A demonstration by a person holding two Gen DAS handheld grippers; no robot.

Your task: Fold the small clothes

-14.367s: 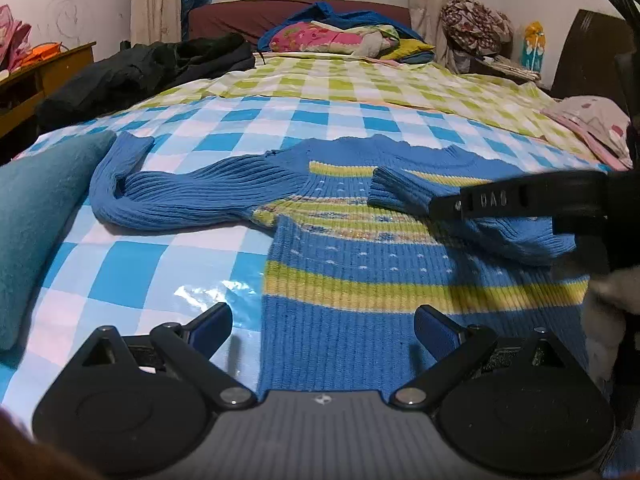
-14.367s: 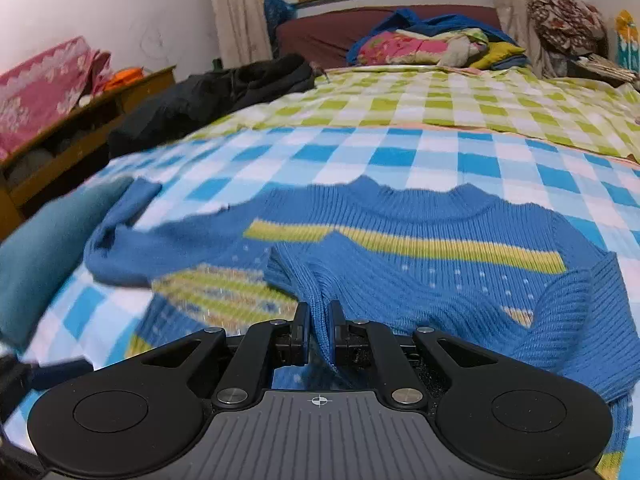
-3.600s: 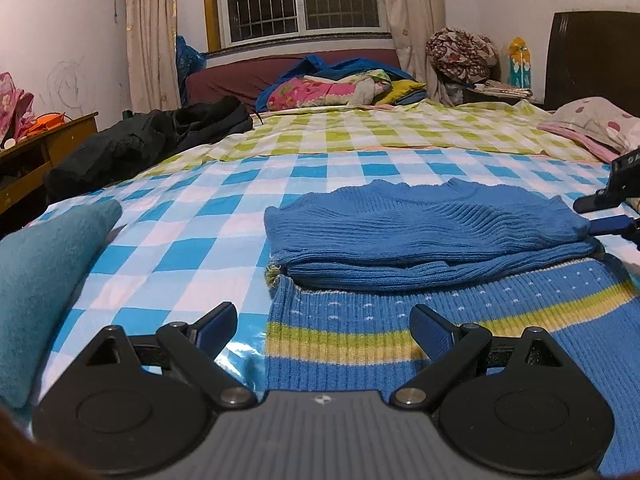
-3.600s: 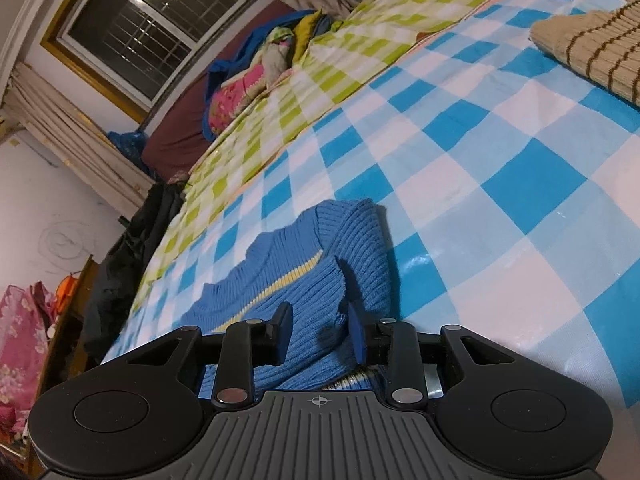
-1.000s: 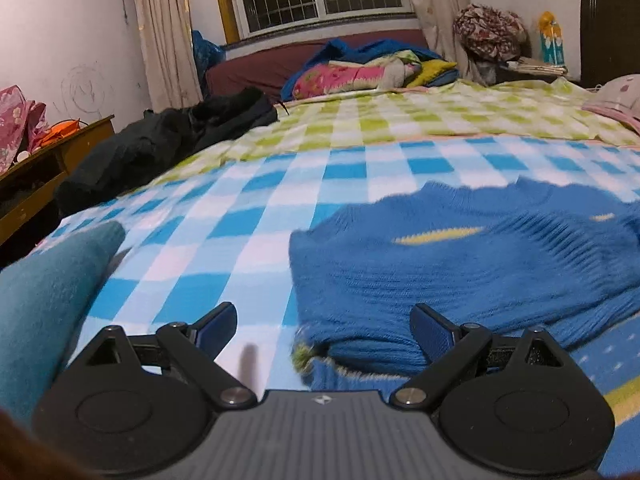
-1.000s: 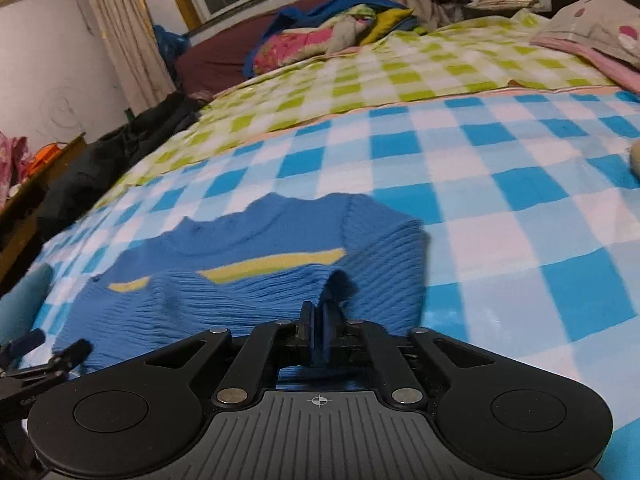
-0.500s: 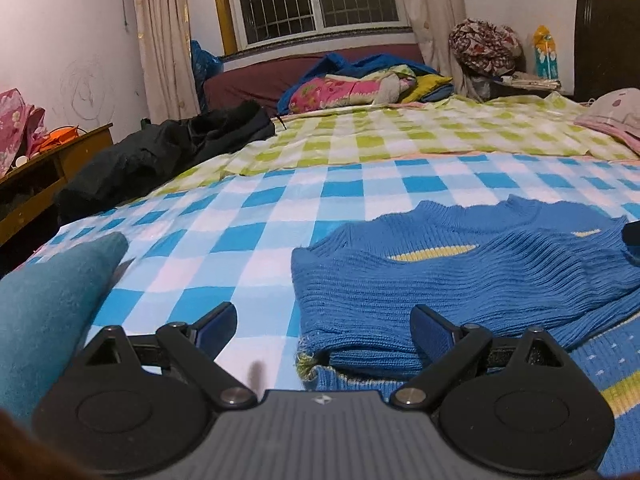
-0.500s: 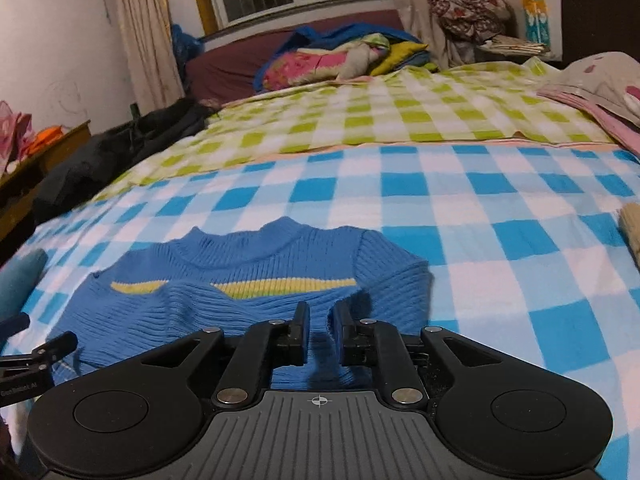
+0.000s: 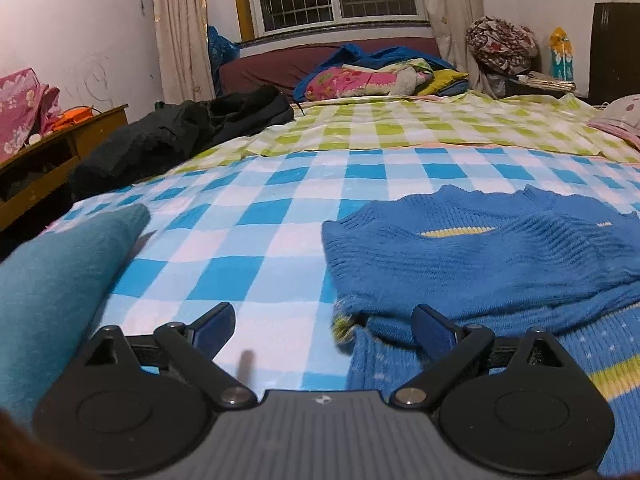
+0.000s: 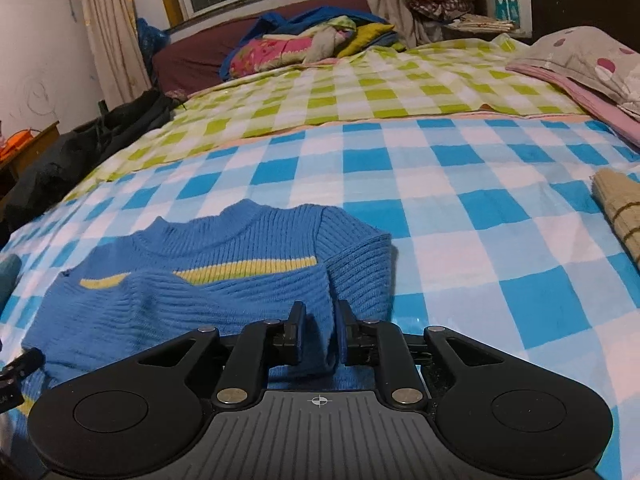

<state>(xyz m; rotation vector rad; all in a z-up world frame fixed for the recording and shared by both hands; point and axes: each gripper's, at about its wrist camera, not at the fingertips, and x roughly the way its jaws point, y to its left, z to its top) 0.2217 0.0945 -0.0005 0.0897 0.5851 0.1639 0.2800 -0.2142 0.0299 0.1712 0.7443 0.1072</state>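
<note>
A blue knit sweater with yellow stripes lies on the blue checked sheet, both sleeves folded across its chest. It also shows in the right wrist view. My left gripper is open wide and empty, low at the sweater's left edge, its right finger over the knit. My right gripper is partly open over the sweater's right side, with a ridge of knit standing between its fingers; they do not pinch it.
A teal cushion lies at the left. A beige striped garment lies at the right. Black clothes, a green checked sheet and piled bedding are farther back. A wooden cabinet stands at the left.
My right gripper opened and let go of the folded sleeve, then drew back a little. My left gripper stayed open and shifted slightly left and back.
</note>
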